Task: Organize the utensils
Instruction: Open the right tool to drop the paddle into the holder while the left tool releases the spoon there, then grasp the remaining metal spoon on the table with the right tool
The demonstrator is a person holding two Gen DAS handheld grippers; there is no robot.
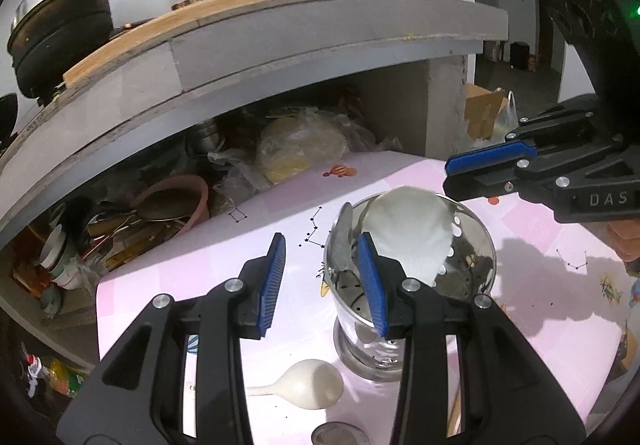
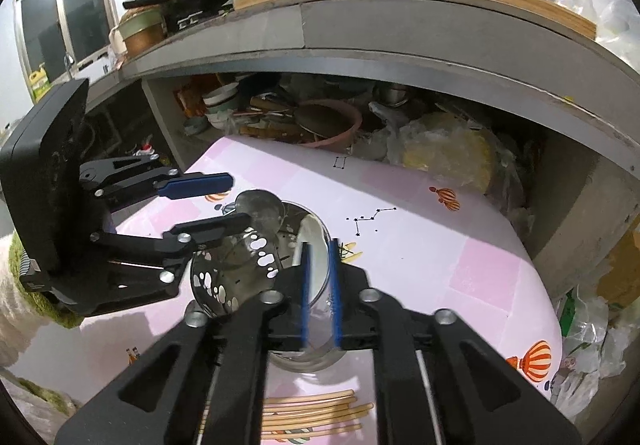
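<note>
Partway done: a white spoon and a metal spoon were already stood in the steel holder, left gripper spread apart, right gripper narrowly parted, another white spoon and chopsticks left at 6 o'clock.

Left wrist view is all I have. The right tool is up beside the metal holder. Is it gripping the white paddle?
Observer: It doesn't look like it. In the right wrist view, the right tool has its fingers a narrow gap apart, aimed at the white paddle standing in the holder.
Operator: Any utensils I'm missing?
Observer: Yes. A bunch of chopsticks lies on the table, on the near side of the holder, under the right tool.
</note>
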